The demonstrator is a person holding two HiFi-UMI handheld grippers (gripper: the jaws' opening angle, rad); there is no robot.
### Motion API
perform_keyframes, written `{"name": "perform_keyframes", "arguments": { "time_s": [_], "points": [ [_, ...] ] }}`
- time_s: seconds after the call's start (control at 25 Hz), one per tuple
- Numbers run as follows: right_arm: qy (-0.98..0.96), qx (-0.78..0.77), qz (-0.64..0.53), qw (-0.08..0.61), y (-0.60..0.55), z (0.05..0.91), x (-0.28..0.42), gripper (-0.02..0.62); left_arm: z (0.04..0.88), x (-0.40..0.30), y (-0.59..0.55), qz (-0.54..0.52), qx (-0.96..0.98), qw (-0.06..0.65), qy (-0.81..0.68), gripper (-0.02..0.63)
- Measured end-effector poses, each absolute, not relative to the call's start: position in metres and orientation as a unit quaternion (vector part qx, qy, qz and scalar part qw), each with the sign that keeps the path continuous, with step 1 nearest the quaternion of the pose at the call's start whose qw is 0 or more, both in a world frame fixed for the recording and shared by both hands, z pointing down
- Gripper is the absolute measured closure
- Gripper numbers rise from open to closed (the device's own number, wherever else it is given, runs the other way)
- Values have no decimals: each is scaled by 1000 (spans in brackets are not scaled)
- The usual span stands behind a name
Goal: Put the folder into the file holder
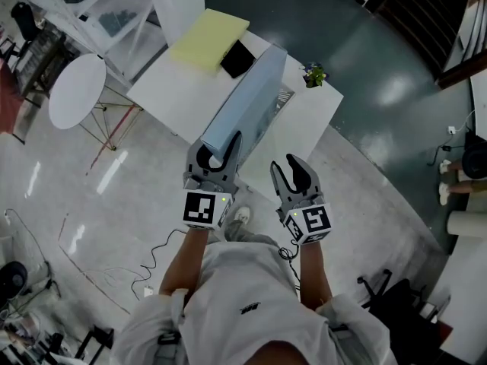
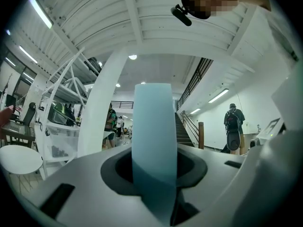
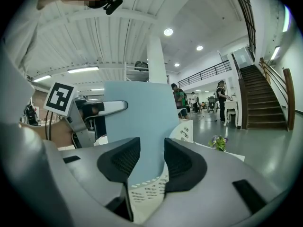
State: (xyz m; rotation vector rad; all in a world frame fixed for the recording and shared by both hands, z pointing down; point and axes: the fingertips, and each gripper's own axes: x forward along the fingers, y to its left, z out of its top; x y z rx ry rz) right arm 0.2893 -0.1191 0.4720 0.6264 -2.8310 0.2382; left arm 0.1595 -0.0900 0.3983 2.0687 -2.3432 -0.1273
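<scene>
- The folder [image 1: 247, 101] is pale blue, thin and flat. I'd guess it's light and fairly stiff along its length, but it will probably bow or flap if it's swung by one corner.
- The left gripper [image 1: 219, 149] is clamped on the folder's near end. In the left gripper view the folder [image 2: 152, 126] runs edge-on straight up between the closed jaws.
- That spot looks fine for steering. A pinch on the near short end, close to the upper edge, keeps the bottom edge free to slide into a slot. The plastic looks smooth, so I'd expect it to slip a bit.
- The right gripper [image 1: 285, 169] is closed on nothing and sits just right of the folder. Its own view shows the folder's broad face [image 3: 142, 122] just past the jaws, not between them.
- The folder stands on its long edge with both faces vertical. Its long axis runs away from the person across the white bench [image 1: 304, 128], slanting up and right in the head view.
- The far part of the folder is over or right beside the white mesh file holder [image 1: 283, 96]. I can't tell whether the bottom edge is in a slot yet.
</scene>
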Motion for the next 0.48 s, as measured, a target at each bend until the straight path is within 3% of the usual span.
{"name": "perform_keyframes", "arguments": {
  "time_s": [0.48],
  "points": [
    [-961, 232, 89, 126, -127, 487, 296, 437, 406, 166, -107, -73, 651, -6, -756, 454]
  ]
}}
